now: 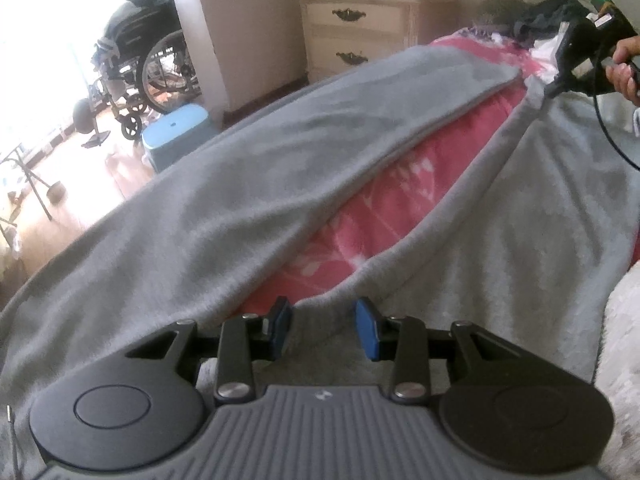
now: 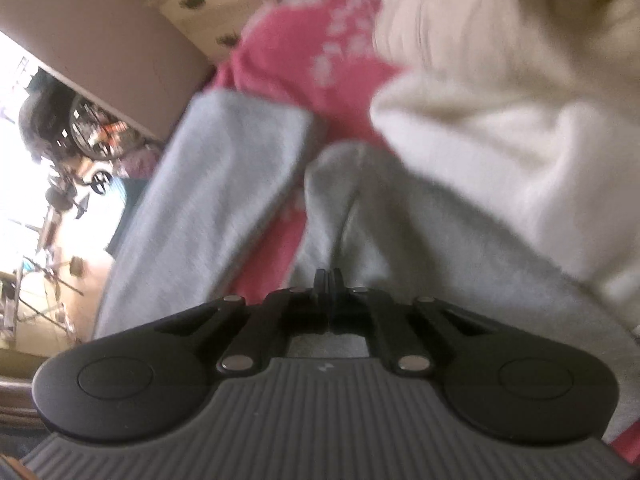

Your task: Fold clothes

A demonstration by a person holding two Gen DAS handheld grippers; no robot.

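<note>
Left gripper [image 1: 324,330] hovers, jaws apart, over grey trousers [image 1: 248,184] spread across a pink-covered bed [image 1: 400,184]. Right gripper [image 2: 329,280] is clamped on a trouser hem. Cream garment [image 2: 500,120] lies beside. Only the left view shows a wheelchair [image 1: 140,68] beyond the bed's edge.
</note>
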